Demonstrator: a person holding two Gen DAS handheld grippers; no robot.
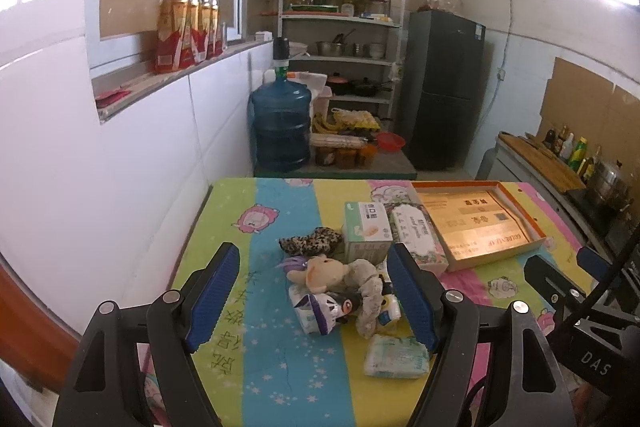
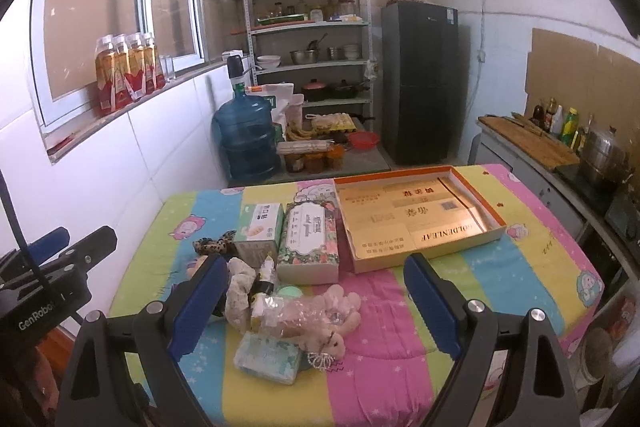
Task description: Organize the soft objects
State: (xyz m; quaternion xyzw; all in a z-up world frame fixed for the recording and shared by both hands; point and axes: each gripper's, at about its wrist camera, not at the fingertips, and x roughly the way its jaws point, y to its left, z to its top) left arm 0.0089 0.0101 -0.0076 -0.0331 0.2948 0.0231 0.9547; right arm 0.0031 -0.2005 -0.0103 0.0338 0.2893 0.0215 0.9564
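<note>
**Both grippers hovering wide over a heap of soft things**

Right now both grippers are hanging above a bench [image 1: 256,199] covered in a striped cartoon cloth. The left gripper [image 1: 312,291] is standing with its blue-padded fingers [image 1: 212,299] spread wide, holding nothing; the heap of soft objects is showing in the gap between them. The right gripper [image 2: 316,303] is likewise gaping, its fingers [image 2: 430,301] empty, with the same heap lying below and between them.

In that heap a beige plush toy [image 1: 320,269] is lying on its side, touching a grey fuzzy scrunchie [image 1: 370,295] that is draping over a small purple-and-white packet [image 1: 320,313]. Just behind them a leopard-print scrunchie [image 1: 310,241] is resting against a green-and-white box [image 1: 366,229]. Nearest the left camera, a pale tissue pack [image 1: 396,357] is lying flat on the yellow stripe. From the right wrist view, a second plush toy in clear plastic wrap [image 2: 316,319] is lying on the pink stripe, touching the tissue pack.

Beside the green-and-white box a floral box [image 2: 310,241] is sitting, and just beside that an open golden tray-like box [image 2: 416,217] with an orange rim is lying flat toward the far right of the bench.
</note>
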